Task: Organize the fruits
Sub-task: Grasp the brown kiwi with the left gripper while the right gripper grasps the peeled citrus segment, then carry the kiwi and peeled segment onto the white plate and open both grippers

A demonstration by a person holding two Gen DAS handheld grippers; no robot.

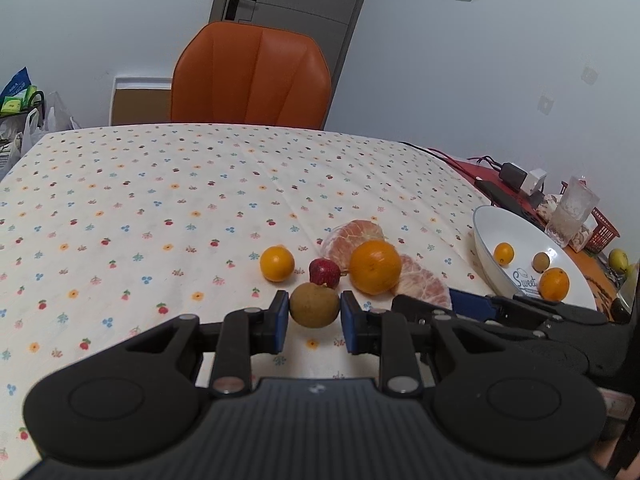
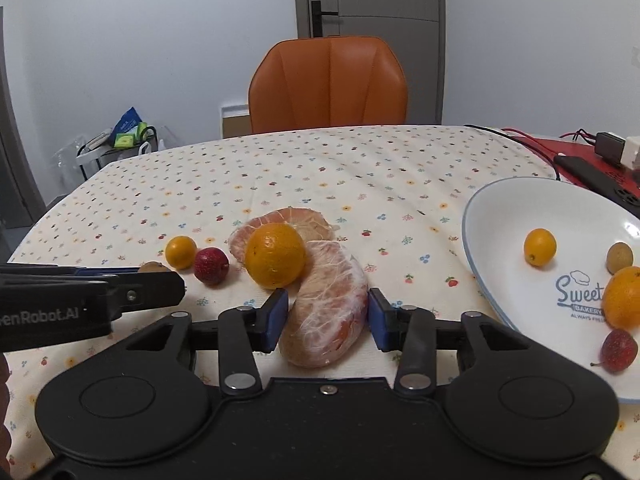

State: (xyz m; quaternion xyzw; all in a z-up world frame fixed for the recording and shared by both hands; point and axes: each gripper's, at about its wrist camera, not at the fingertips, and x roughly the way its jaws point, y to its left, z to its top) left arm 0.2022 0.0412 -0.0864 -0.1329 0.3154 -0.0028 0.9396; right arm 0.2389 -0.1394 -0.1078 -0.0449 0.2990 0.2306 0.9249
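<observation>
My left gripper (image 1: 314, 318) is shut on a small brown longan (image 1: 314, 305) at table level. Beyond it lie a red hawthorn fruit (image 1: 324, 272), a small orange kumquat (image 1: 277, 263), a big orange (image 1: 375, 267) and a peeled pomelo piece (image 1: 352, 236). My right gripper (image 2: 328, 320) is shut on another peeled pomelo segment (image 2: 326, 312) lying on the cloth. The white plate (image 2: 500, 216) at the right holds a kumquat (image 2: 540, 247), a longan (image 2: 619, 257), an orange (image 2: 623, 297) and a hawthorn fruit (image 2: 619, 350).
The table has a flowered cloth (image 1: 160, 200). An orange chair (image 1: 250, 76) stands at the far edge. At the right are a glass (image 1: 572, 210), chargers and cables (image 1: 516, 174), a red basket (image 1: 602, 234). My left gripper (image 2: 92, 300) shows in the right wrist view.
</observation>
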